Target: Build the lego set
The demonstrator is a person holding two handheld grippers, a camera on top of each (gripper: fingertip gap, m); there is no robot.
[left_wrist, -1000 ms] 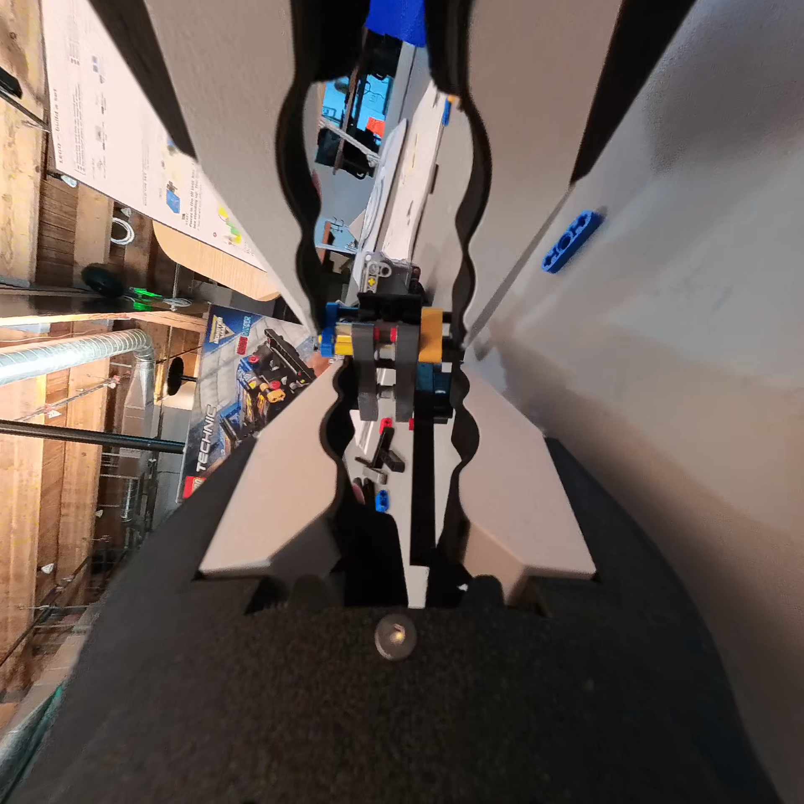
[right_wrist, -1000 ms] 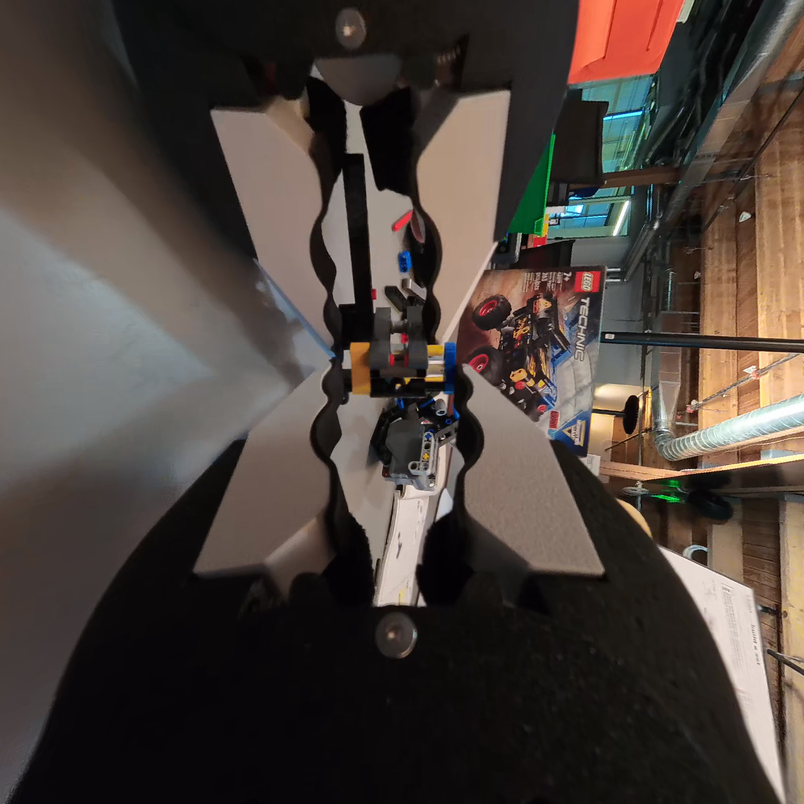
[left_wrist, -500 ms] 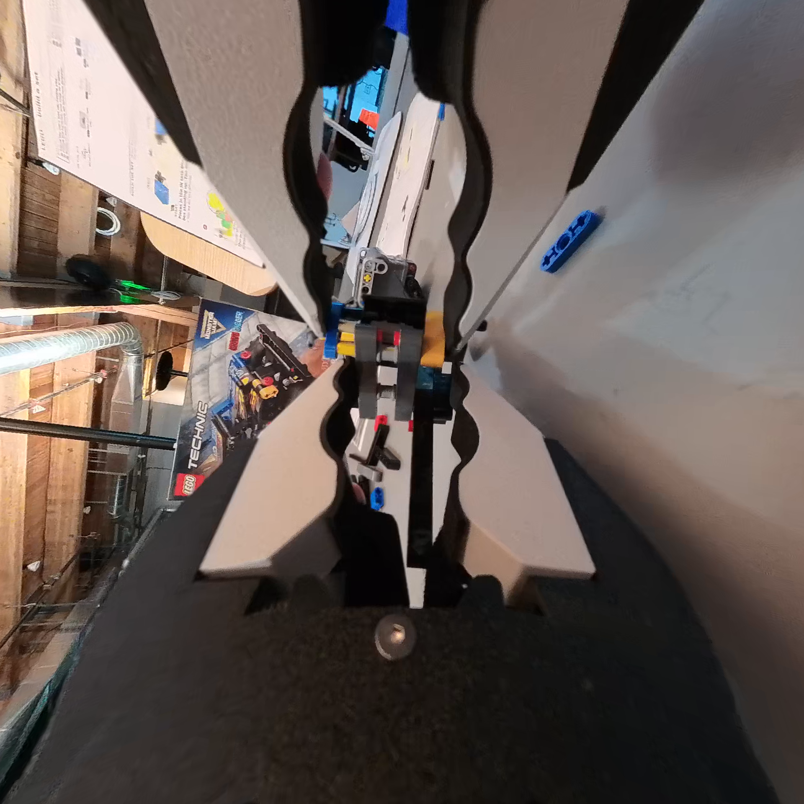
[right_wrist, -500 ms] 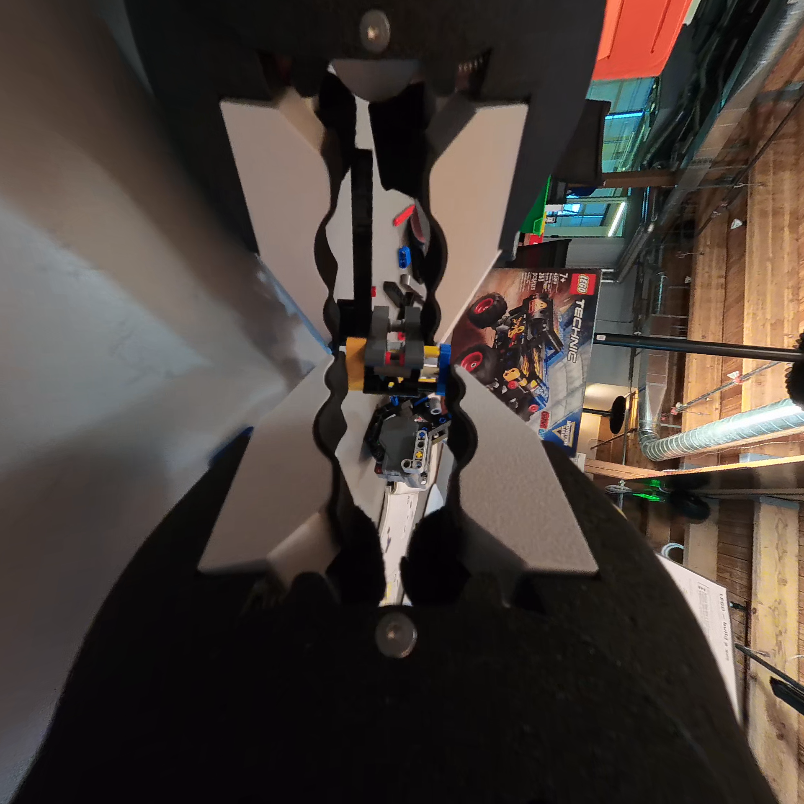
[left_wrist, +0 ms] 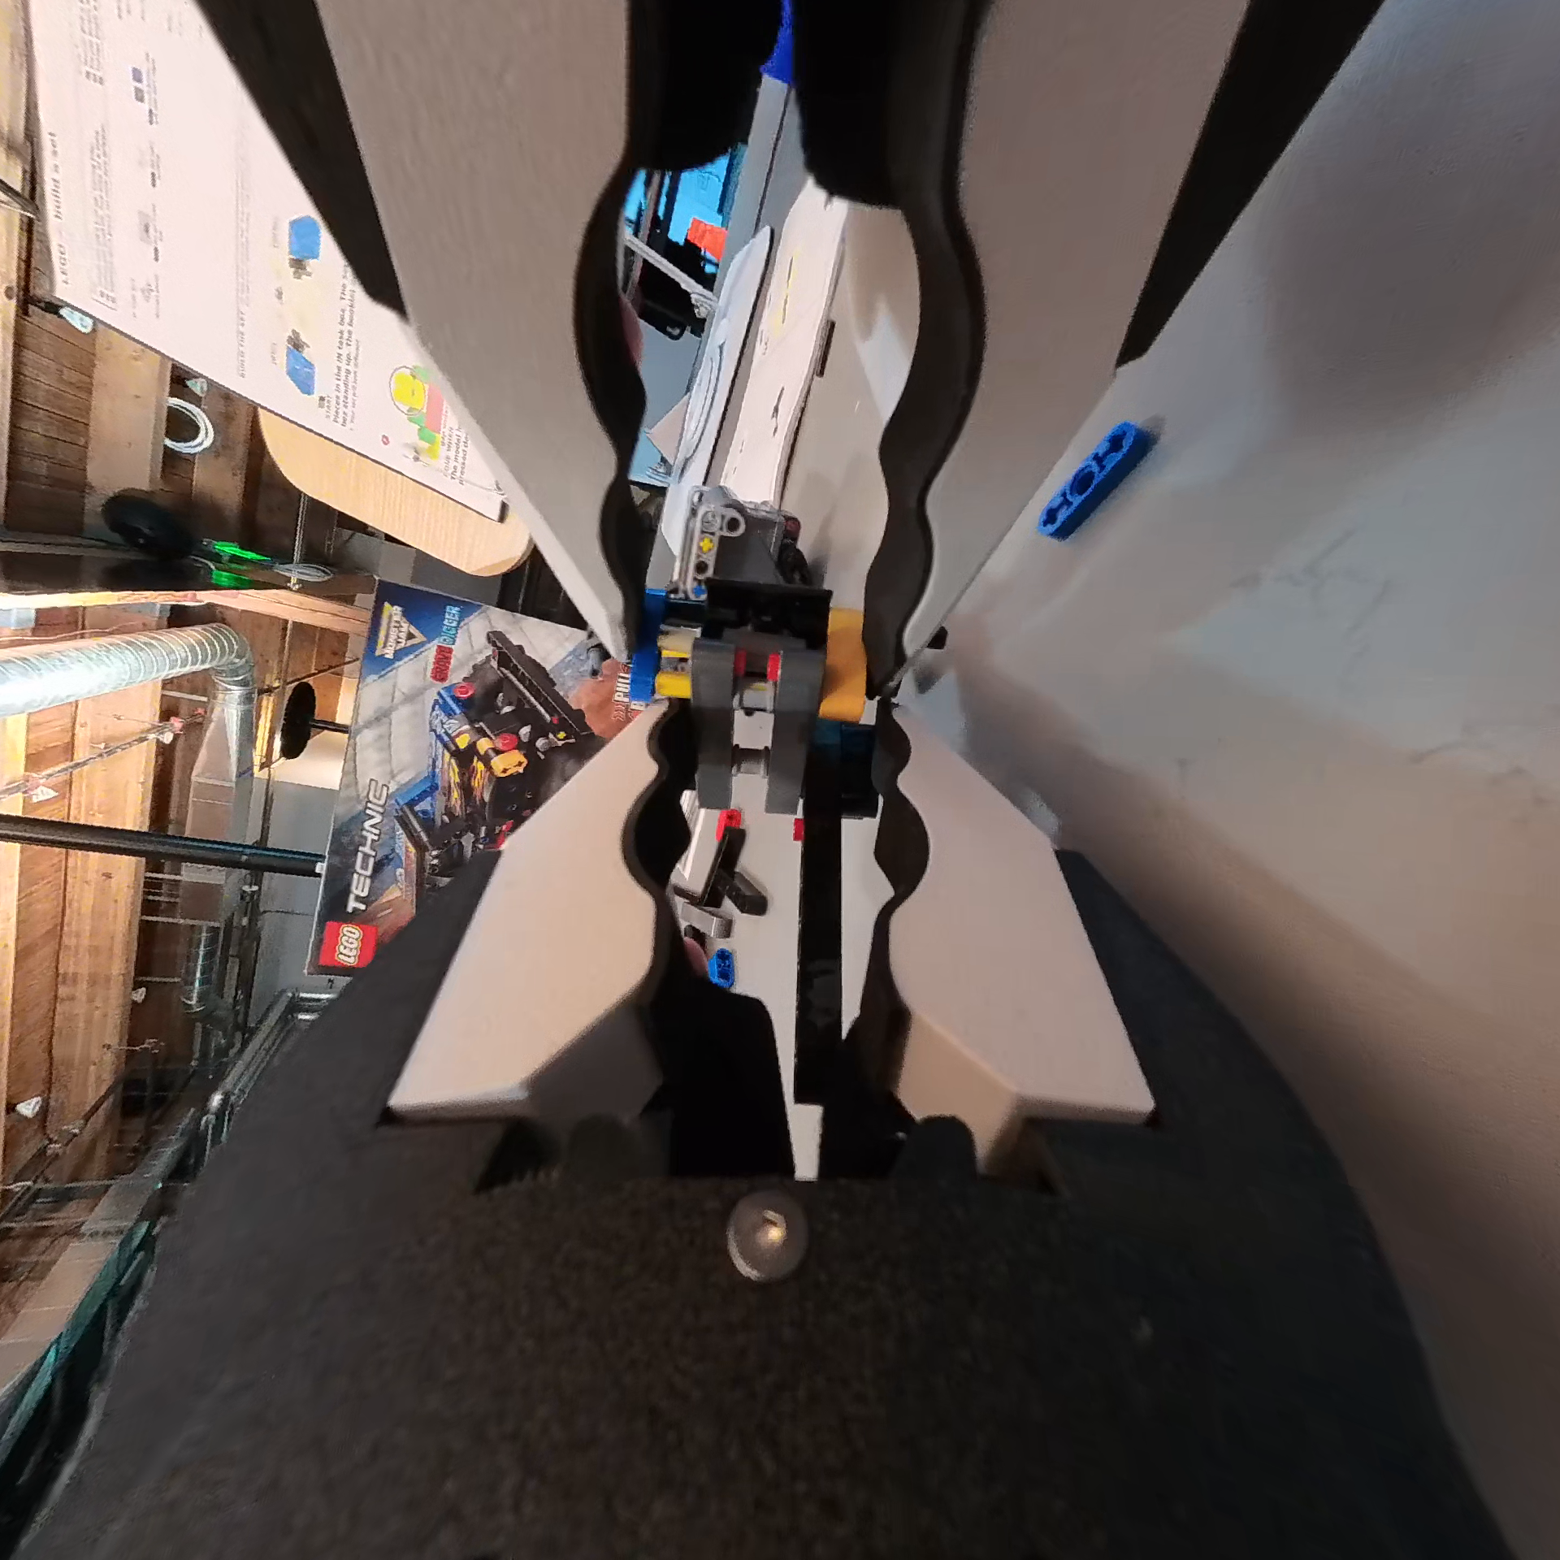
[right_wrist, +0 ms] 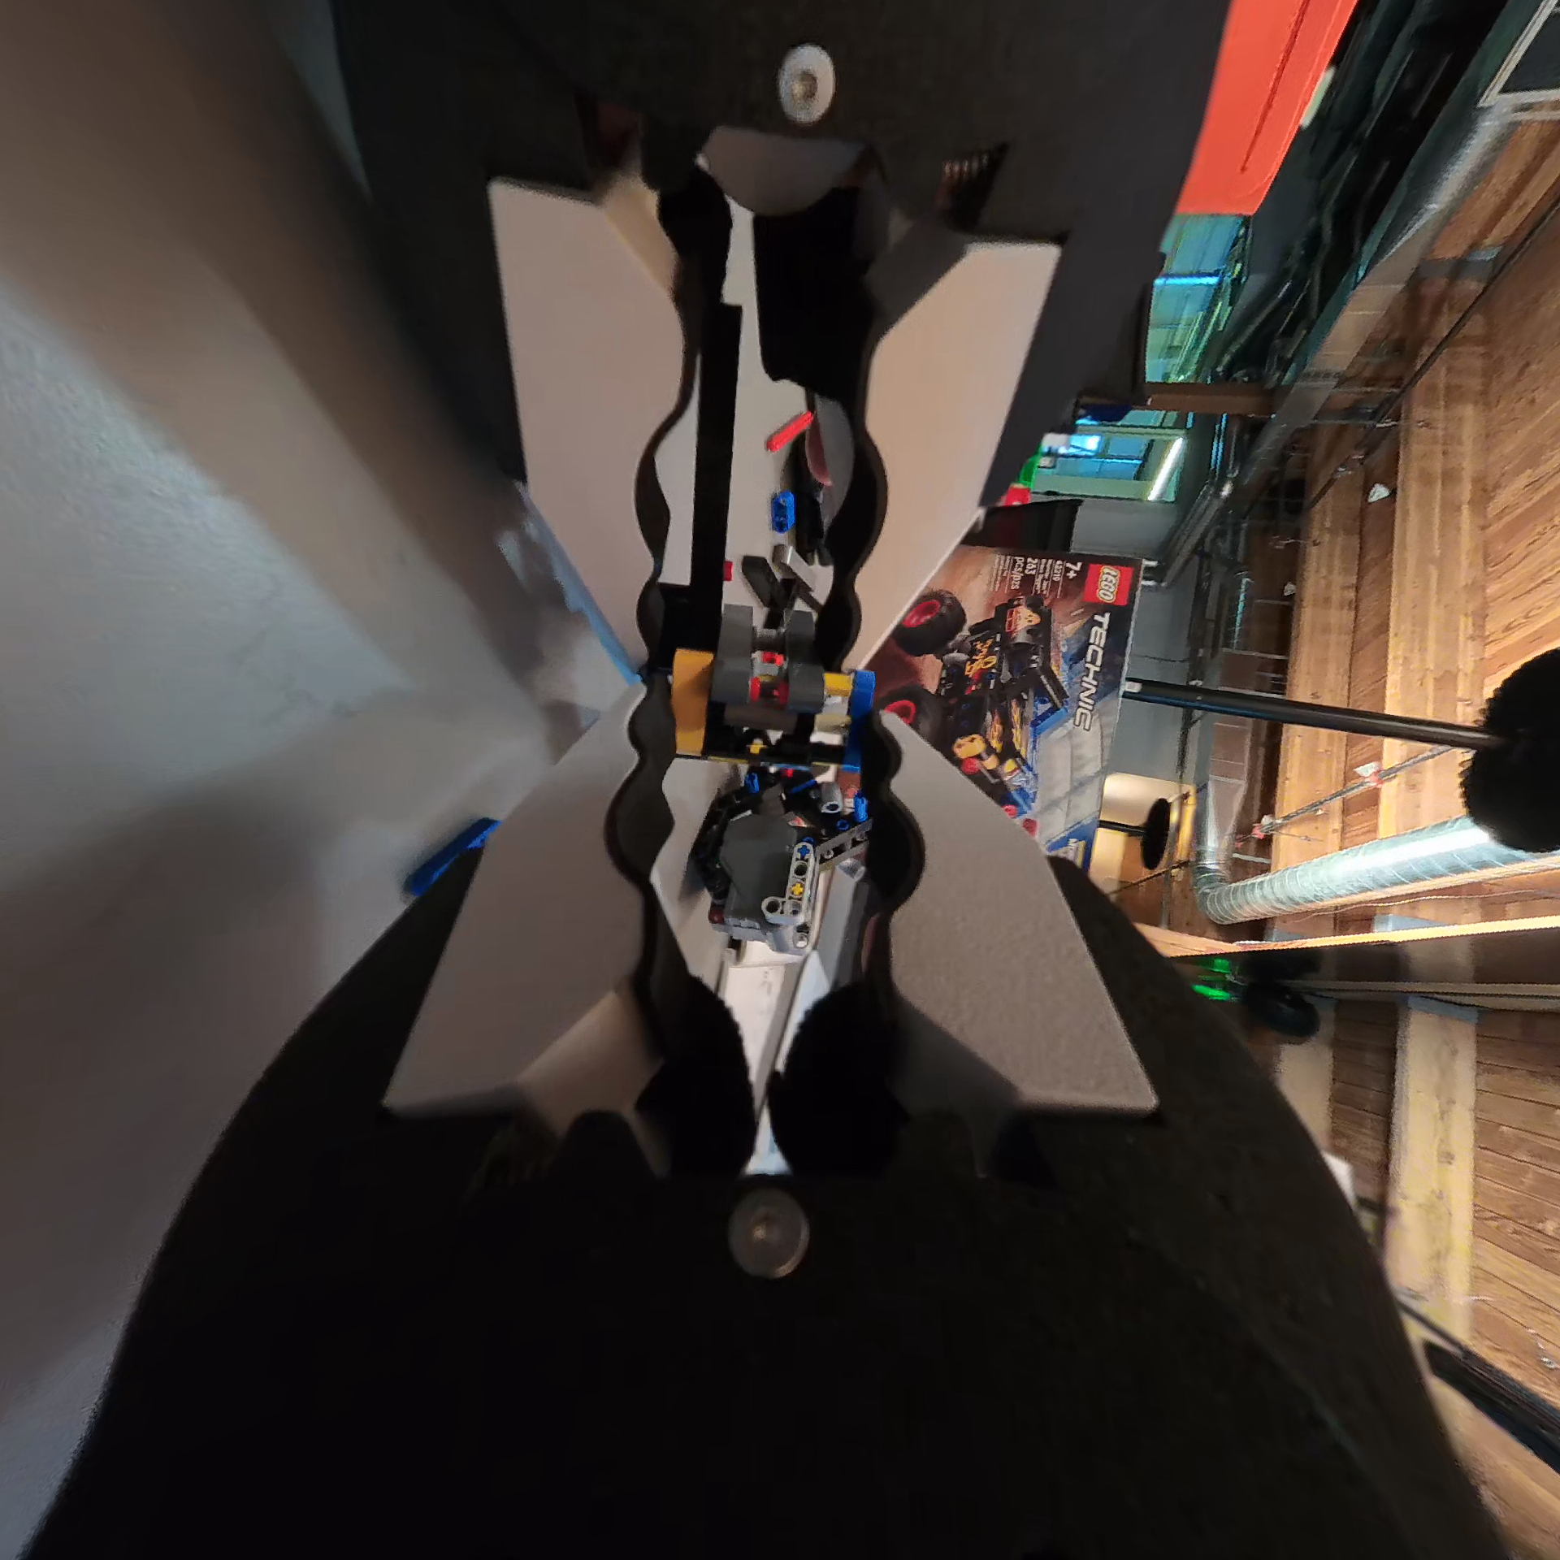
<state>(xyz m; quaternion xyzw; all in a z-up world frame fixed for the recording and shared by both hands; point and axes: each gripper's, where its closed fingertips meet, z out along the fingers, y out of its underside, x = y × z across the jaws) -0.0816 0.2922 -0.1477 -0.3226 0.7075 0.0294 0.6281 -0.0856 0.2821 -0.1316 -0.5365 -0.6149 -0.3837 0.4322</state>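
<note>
1. The left hand-held gripper [left_wrist: 764, 705] is nearly closed, its fingertips pressing the two ends of a small lego assembly [left_wrist: 751, 675] and holding it above the white table [left_wrist: 1266, 760].
2. The right hand-held gripper [right_wrist: 764, 726] faces it tip to tip, equally narrow, and clamps the same assembly [right_wrist: 764, 701] from the opposite side — both grip it at once.
3. The assembly is a short cross-piece: a yellow block at one end, a blue piece at the other, two dark grey curved arms in the middle with red pins and yellow axles, on a black frame.
4. A larger, partly built grey-and-black model [right_wrist: 772, 869] lies on the table beyond it, next to white paper sheets.
5. Loose parts lie on the table: a blue beam [left_wrist: 1093, 481] out on bare surface, a small blue connector [left_wrist: 722, 965], a red pin [right_wrist: 789, 430] and black pieces.
6. The set's box [right_wrist: 1013, 684] stands at the table's far edge — printed with a monster truck and branding; a white instruction poster [left_wrist: 211, 236] hangs beyond.
</note>
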